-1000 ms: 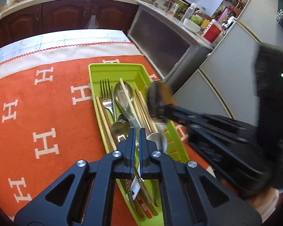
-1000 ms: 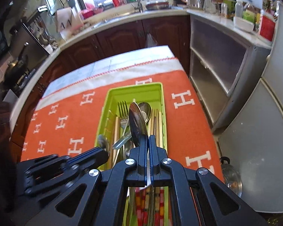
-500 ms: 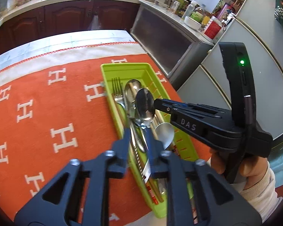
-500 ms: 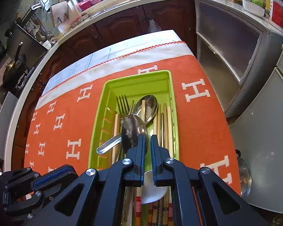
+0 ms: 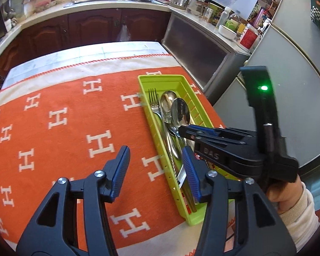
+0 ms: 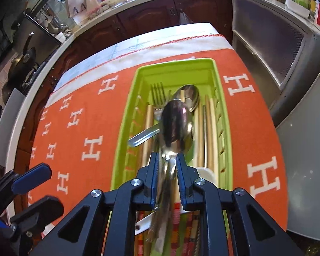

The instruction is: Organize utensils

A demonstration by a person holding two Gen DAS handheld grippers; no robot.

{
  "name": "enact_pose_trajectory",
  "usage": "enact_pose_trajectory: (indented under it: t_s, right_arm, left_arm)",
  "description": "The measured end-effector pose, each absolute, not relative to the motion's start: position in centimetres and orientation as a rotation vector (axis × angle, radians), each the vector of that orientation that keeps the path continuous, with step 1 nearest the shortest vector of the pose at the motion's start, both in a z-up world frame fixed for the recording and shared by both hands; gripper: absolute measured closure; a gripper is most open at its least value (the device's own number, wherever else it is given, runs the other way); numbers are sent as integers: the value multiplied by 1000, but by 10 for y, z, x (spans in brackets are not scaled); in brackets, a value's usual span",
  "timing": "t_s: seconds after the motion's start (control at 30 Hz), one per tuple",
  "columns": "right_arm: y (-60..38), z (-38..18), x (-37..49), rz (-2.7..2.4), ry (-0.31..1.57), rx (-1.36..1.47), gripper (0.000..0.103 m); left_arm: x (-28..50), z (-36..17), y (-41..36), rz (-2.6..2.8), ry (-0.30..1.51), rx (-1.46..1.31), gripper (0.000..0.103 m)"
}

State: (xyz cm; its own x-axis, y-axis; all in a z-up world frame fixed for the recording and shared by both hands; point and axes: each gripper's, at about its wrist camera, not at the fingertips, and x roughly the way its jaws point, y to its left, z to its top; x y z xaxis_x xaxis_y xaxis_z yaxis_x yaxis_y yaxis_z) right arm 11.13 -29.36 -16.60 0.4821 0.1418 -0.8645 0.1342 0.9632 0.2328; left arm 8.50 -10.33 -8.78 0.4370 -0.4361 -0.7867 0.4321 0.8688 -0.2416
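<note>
A lime-green utensil tray [image 5: 161, 77] lies on the orange cloth, holding a fork [image 5: 153, 98], spoons and chopsticks [image 6: 211, 128]. My right gripper [image 6: 167, 166] hovers low over the tray. Its jaws are opening, and the blurred handle of a steel spoon [image 6: 175, 123] runs loose between the pads, bowl pointing away over the other utensils. The same spoon [image 5: 180, 113] shows ahead of the right gripper [image 5: 181, 131] in the left wrist view. My left gripper [image 5: 154, 170] hangs over the cloth beside the tray's left wall, jaws opening, nothing between them. It also shows as the left gripper [image 6: 36, 194].
The orange cloth [image 5: 64, 128] with white H marks covers the table. A person's hand [image 5: 285, 194] grips the right tool. A grey fridge [image 5: 298, 85] stands close on the right. Dark cabinets and a crowded counter [image 5: 202, 17] lie beyond the table's far edge.
My left gripper has opened and pulled back and left off the tray. The right gripper has come down over the tray with the spoon, and its jaws have parted around the handle.
</note>
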Motion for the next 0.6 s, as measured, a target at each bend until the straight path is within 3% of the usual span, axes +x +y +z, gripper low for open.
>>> enact_pose_trajectory:
  t_s: [0.13,0.5,0.6]
  right_arm:
    - [-283,-146,95,20,1037,268,85]
    - [-262,-93,35,51,967,282,84]
    - [-259,-84,16,44,952,289,75]
  left_arm:
    - [73,-74,-96,-510,952,-3,53]
    - [32,-39,-75,-441,873,7,27]
    - [23,-30,-65,-394,860,-3,23]
